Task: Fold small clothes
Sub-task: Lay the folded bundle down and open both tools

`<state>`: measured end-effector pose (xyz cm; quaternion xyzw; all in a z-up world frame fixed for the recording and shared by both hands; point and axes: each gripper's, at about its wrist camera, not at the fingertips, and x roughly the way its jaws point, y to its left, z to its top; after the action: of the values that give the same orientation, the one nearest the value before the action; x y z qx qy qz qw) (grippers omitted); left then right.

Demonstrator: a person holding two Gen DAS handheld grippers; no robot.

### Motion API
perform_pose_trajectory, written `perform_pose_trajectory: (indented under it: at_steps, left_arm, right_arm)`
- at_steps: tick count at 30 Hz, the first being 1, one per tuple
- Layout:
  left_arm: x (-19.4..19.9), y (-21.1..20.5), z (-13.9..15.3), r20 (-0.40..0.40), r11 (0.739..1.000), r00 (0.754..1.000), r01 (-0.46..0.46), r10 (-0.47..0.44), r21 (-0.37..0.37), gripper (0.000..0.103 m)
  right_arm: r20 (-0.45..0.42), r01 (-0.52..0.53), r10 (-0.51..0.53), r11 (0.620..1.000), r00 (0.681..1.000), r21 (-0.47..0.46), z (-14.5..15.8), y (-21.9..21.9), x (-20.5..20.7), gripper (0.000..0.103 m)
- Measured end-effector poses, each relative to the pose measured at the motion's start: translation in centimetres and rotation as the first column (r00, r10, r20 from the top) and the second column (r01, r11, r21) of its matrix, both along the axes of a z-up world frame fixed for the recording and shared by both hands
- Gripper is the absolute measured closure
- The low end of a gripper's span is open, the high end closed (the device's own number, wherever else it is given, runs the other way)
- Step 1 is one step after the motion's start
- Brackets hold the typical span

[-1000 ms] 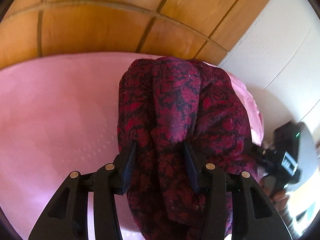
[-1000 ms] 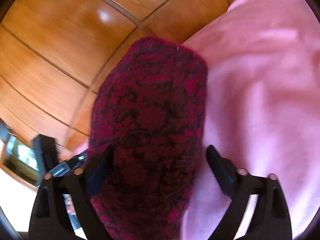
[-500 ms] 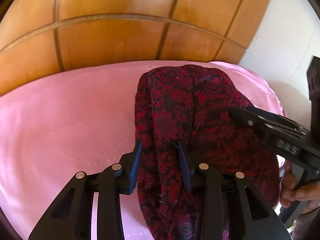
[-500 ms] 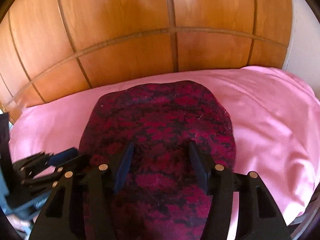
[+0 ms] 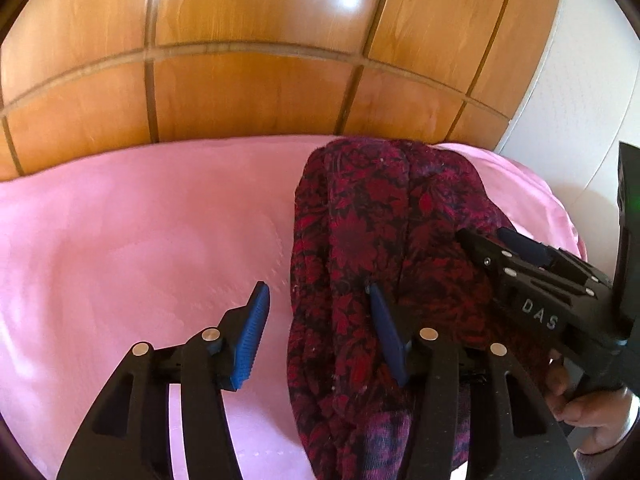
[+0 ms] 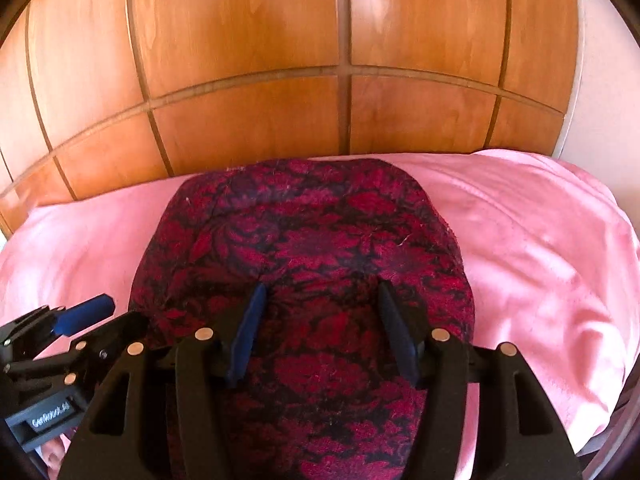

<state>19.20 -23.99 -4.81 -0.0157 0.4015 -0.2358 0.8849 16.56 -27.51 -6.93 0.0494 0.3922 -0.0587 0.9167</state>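
A pink-sheeted bed (image 5: pixel 120 240) carries a folded dark-red floral garment (image 6: pixel 304 248) lying flat.

The garment (image 6: pixel 312 264) is matt woven cloth, slightly fuzzy. The pink sheet (image 5: pixel 140 240) is smooth soft cloth with faint sheen. The wooden panels (image 6: pixel 248 32) are glossy varnished. The left hand-held gripper (image 5: pixel 316 320) is matt black plastic, with ribbed blue pads (image 5: pixel 250 340) and metal pins.

The folded garment (image 6: pixel 308 264) is lying on the sheet (image 6: pixel 540 248), with the wooden panelling (image 6: pixel 340 40) standing behind both. The left tongs (image 5: pixel 316 320) are being held over the garment's left edge, one finger over the sheet, the other over the cloth. The right tongs (image 6: pixel 320 320) are being held above the garment's near part, just right of the left tongs.
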Motion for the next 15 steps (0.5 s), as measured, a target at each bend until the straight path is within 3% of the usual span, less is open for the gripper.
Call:
perform_pose_trajectory:
  at_steps: [5,15]
  left_arm:
    - [-0.9,0.3,0.9,0.035,1.0,0.999,-0.013,0.013,0.011,0.052]
    - [-1.9,1.0,1.5,0.061,0.999,0.997,-0.039,0.037,0.027,0.052]
  right_arm:
    - [0.031,0.022,-0.024,0.998,0.999,0.061,2.0,-0.1,-1.6,0.023]
    - [0.037,0.064,-0.066,0.997,0.997,0.041,4.6,2.2,-6.7,0.022]
